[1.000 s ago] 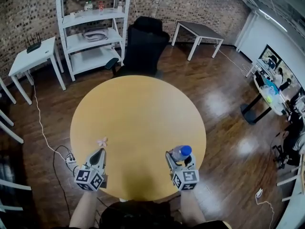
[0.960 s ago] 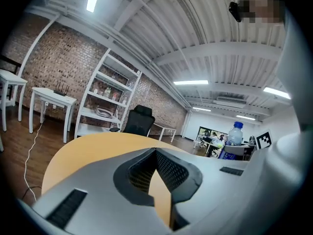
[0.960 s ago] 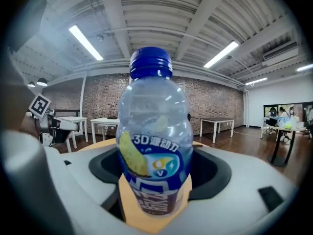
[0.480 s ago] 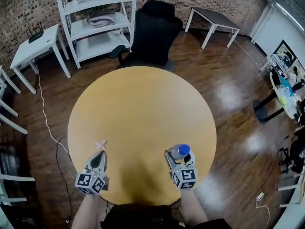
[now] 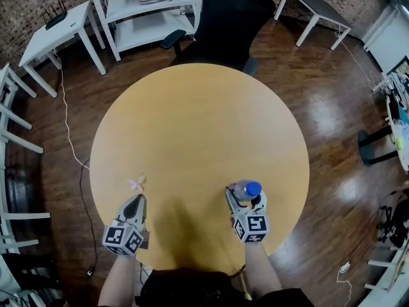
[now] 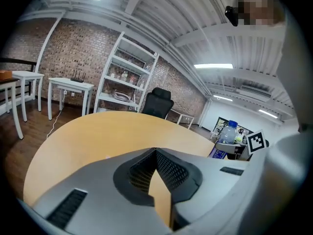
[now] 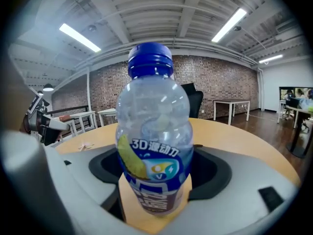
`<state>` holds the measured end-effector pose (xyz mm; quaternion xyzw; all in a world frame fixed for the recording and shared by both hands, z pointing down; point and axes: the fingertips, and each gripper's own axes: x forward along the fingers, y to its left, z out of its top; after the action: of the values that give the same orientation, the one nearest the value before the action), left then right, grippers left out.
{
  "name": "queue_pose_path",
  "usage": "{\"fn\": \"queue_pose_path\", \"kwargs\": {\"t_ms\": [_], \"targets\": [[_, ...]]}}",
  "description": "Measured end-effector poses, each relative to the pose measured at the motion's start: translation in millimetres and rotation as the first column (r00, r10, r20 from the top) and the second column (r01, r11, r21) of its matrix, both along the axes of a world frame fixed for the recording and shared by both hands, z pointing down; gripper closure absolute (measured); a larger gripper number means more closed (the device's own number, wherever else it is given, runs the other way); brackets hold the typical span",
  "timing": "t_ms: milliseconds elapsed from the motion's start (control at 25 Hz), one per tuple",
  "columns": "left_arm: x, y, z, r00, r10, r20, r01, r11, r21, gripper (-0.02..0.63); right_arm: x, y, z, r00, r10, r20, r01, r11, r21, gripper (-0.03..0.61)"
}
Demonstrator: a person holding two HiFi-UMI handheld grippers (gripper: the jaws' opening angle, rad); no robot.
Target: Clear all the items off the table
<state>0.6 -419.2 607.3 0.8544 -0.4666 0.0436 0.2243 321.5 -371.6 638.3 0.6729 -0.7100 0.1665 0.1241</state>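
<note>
Since right gripper (image 5: 241,196) jaws clamp bottle (image 5: 246,188) low on body, it sits upright, cap up, over table (image 5: 198,120) near front edge. Left gripper (image 5: 135,203) jaws together, empty. Small pink scrap (image 5: 136,183) lies just ahead, likely next pick.

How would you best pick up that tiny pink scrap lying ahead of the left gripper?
Probably from above: jaws opened, tipped down, pinching the middle of the pink scrap. It lies low on the table with thin points spread out, so a level sideways approach would likely just push it. The left gripper is nearest, jaws together.
</note>
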Motion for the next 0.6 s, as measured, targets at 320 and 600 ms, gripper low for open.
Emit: {"fn": "queue_pose_path", "kwargs": {"t_ms": [320,600], "targets": [[27.4,-2.7,15.5,0.999,0.045,-0.009,-0.045,0.999,-0.031,0.614,-12.5,-8.0,11.9,0.999,-0.036,-0.026,0.037,0.999,0.038,0.196],[36.1,-5.7,12.2,0.997,0.079,-0.019,-0.079,0.996,-0.028,0.614,-11.7,-6.5,18.3,0.999,-0.036,-0.027,0.036,0.999,-0.009,0.153]]}}
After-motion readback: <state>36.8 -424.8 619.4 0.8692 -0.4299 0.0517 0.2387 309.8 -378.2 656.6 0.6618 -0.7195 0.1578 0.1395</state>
